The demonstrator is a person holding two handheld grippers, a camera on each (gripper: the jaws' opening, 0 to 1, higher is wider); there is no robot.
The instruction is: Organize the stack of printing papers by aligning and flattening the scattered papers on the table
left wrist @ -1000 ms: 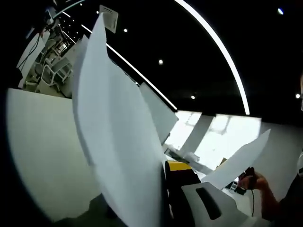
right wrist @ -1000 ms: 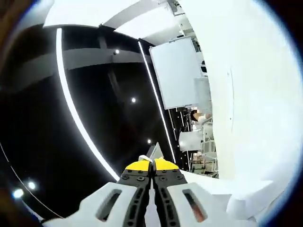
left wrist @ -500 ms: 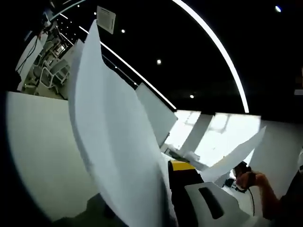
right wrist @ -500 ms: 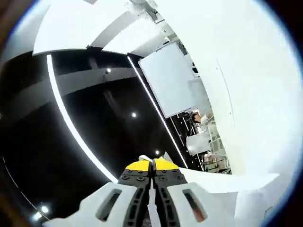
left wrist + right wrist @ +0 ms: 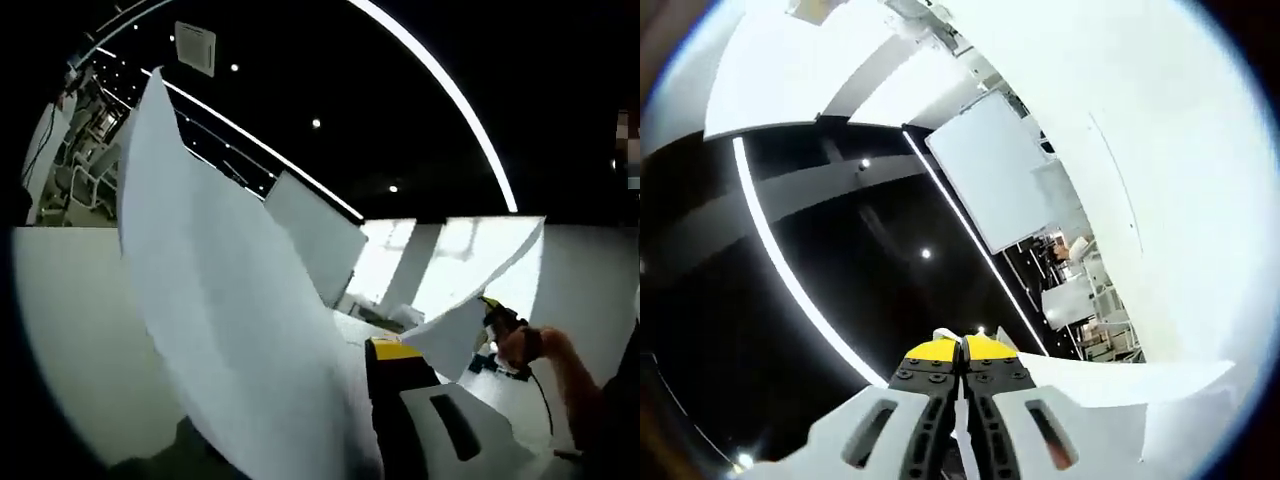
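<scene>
**Sheets held high, stack out of sight**

Since a second ago, the big sheet of paper (image 5: 230, 330) in your left gripper view has leaned further over, its top corner swinging toward the left edge, and the far sheet (image 5: 480, 300) near your other hand (image 5: 560, 365) has risen and bowed upward. Both views point at a dark ceiling with light strips, so you appear to be holding paper up in the air, well off the table; the aligning and flattening looks not yet done.

Your right gripper (image 5: 960, 345) has its yellow-tipped jaws pressed together, with a thin white edge of paper (image 5: 1110, 380) running off between them; it seems clamped on that sheet, which spreads out to the right. Your left gripper (image 5: 385, 352) shows one yellow-tipped jaw beside the big sheet; the other jaw is covered by paper, so you cannot tell whether it is clenched.

Hidden from you: the table surface and the rest of the stack. How many sheets overlap in the left view is hard to make out.
</scene>
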